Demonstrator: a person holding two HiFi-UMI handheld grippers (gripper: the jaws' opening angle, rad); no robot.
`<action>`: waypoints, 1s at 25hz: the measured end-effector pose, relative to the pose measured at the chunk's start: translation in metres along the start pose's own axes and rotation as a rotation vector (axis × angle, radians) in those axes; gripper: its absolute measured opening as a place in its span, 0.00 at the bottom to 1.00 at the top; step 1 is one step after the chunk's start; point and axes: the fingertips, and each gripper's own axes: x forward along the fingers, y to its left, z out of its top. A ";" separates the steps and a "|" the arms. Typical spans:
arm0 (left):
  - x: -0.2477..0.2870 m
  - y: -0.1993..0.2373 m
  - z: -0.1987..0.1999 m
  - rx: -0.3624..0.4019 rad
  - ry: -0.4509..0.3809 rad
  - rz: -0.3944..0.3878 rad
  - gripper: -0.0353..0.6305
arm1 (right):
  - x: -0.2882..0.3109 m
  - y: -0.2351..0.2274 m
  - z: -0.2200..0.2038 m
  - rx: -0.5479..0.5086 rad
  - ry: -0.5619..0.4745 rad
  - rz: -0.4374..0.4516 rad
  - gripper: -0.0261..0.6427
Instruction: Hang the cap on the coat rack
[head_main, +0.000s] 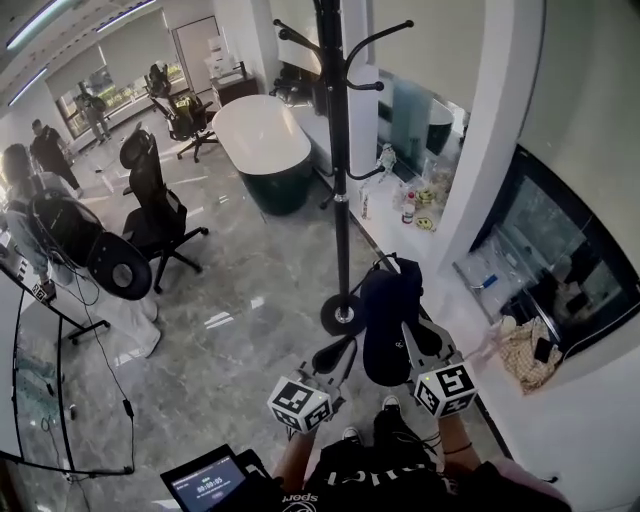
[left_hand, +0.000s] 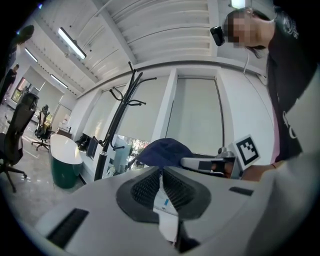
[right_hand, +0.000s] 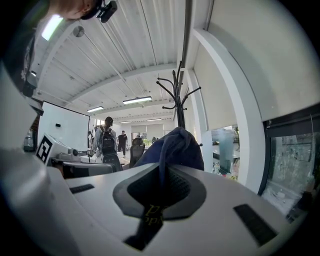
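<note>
- Right tongs (right_hand: 165, 176) are clamped tight on the navy blue fabric cap (head_main: 386, 318), held clear of the floor.
- Left tongs (left_hand: 161, 183) are nearly closed on a white label (left_hand: 163, 201), seemingly the cap's own.
- The tall black metal coat rack (head_main: 339, 150) stands at the cap's 10 o'clock, with its base just beside the cap.

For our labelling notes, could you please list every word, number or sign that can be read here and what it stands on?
"spor", cut off, on the person's dark clothing.
Yellow print on the cap strap pinched in the right tool: too dark to read.
White tag in the left tool: blurred.
Screen digits: too small.
Marker cubes: patterns only.
</note>
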 end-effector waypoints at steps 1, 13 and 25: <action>0.002 0.004 -0.001 -0.003 0.004 0.004 0.06 | 0.006 -0.005 0.000 0.000 0.000 -0.001 0.08; 0.071 0.071 0.005 -0.002 0.009 0.117 0.06 | 0.089 -0.087 0.010 -0.017 -0.009 0.048 0.08; 0.185 0.111 0.025 0.016 -0.023 0.173 0.06 | 0.157 -0.182 0.036 -0.085 -0.027 0.141 0.07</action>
